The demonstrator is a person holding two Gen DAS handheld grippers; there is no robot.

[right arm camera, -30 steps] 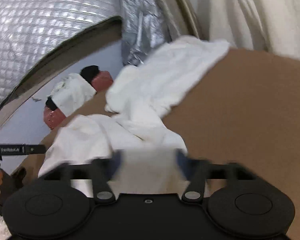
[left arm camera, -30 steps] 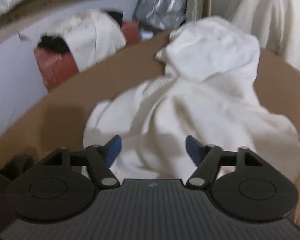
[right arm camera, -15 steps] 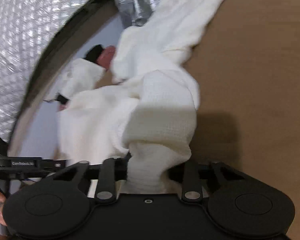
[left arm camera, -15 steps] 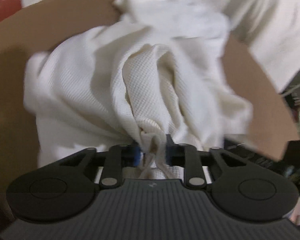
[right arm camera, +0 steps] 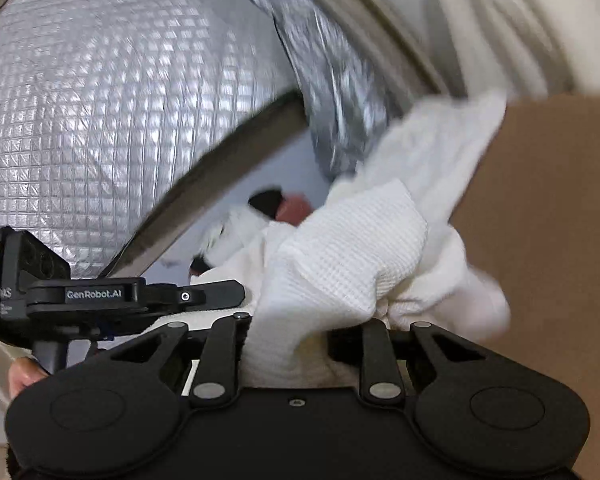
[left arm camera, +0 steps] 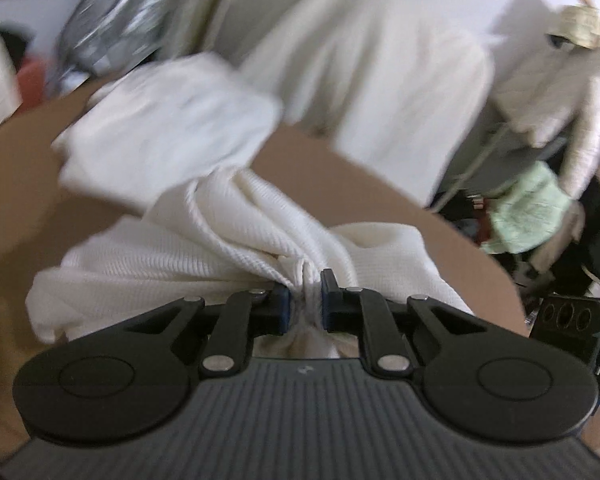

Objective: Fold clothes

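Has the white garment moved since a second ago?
Yes. The garment, then flat on the brown table, is now bunched and lifted off it, pinched in the left claw, whose jaws have just closed.

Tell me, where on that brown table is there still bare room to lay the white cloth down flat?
Bare brown table lies right of the white garment in the right wrist view, and left of it in the left wrist view. The middle is crowded: bunched cloth hangs from the left gripper and right gripper.
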